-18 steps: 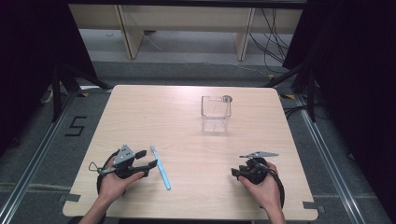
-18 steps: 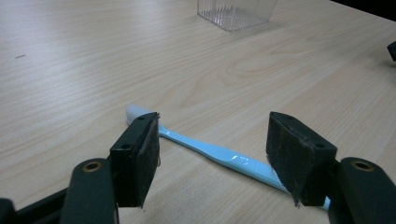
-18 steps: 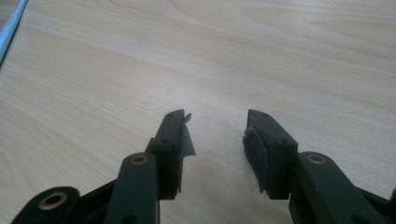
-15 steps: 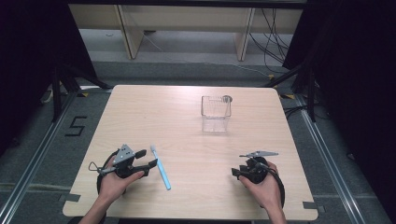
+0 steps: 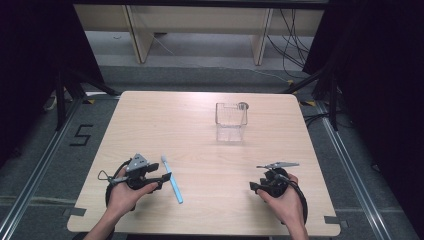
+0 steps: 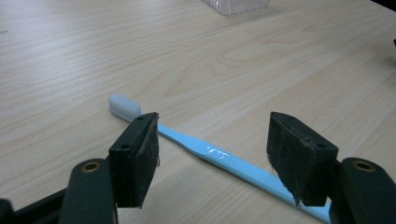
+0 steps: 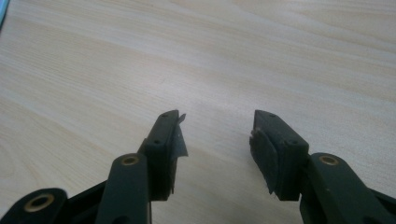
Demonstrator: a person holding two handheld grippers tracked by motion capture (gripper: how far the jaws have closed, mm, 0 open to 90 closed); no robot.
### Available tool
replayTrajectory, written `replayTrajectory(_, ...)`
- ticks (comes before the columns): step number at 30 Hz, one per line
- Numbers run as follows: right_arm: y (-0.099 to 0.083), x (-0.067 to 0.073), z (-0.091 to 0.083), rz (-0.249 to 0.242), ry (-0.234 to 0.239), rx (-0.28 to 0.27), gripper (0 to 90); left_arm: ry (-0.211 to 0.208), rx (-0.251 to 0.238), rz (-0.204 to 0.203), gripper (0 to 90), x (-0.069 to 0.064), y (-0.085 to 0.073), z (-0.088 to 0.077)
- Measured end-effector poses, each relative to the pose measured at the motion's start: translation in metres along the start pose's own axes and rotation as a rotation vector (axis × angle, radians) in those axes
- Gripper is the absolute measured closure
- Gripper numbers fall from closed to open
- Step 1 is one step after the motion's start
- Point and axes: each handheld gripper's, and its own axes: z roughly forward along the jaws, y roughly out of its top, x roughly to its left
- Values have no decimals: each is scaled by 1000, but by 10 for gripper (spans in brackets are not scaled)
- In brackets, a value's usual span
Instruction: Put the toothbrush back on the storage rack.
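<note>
I am lining up to pick the blue toothbrush (image 6: 219, 156), which lies flat on the table (image 5: 200, 120) across the lower middle of my left gripper view. My left gripper (image 6: 212, 154) straddles it with jaws wide, not touching. My right gripper (image 7: 217, 144) idles open at lower right of the high view. Next: lower and close on the handle.

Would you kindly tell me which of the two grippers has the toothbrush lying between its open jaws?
The left gripper: the light blue toothbrush lies on the table between its open jaws, untouched. The right gripper, also open, has only bare wooden tabletop between its jaws.
</note>
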Motion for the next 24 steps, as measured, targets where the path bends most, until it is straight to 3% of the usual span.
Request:
replayTrajectory(3, 1, -1, -1, -29, 27, -9, 525, 23, 47, -33, 349, 0, 6, 2)
replayTrajectory(5, 2, -1, -3, -31, 52, -3, 525, 36, 112, -42, 353, 0, 9, 4)
replayTrajectory(6, 2, -1, -3, -20, 46, -9, 525, 51, 198, -31, 358, -1, 14, 7)
replayTrajectory(7, 2, -1, -3, -20, 46, -9, 525, 51, 198, -31, 362, -1, 14, 7)
replayTrajectory(8, 1, 1, -3, 3, 34, -21, 525, 47, 250, -72, 363, -3, 18, 14)
replayTrajectory(9, 1, 1, -3, 3, 34, -21, 525, 47, 250, -72, 363, -3, 18, 14)
replayTrajectory(11, 1, -3, -4, -35, 9, -17, 525, 46, 326, -106, 362, -4, 24, 20)
replayTrajectory(12, 0, 3, -7, 42, 45, 2, 525, 53, 410, -127, 362, -5, 30, 25)
replayTrajectory(13, 0, 3, -7, 42, 45, 2, 525, 53, 410, -127, 364, -5, 30, 25)
replayTrajectory(14, -1, 1, -7, 5, 43, -2, 525, 68, 432, -140, 364, -6, 33, 28)
replayTrajectory(16, 0, 1, -7, 12, 29, -1, 525, 103, 493, -175, 359, -10, 36, 33)
replayTrajectory(17, 0, 1, -8, 13, 47, -4, 525, 109, 513, -177, 362, -11, 38, 36)
replayTrajectory(18, 0, 1, -6, -17, 50, -35, 524, 123, 530, -204, 363, -12, 40, 40)
replayTrajectory(21, 0, 4, -7, 10, 59, -11, 524, 139, 551, -204, 362, -13, 41, 44)
replayTrajectory(22, 0, 2, -6, -17, 53, -11, 524, 146, 555, -206, 362, -14, 42, 46)
replayTrajectory(24, 0, 4, -6, -27, 49, -24, 523, 149, 564, -209, 364, -14, 44, 47)
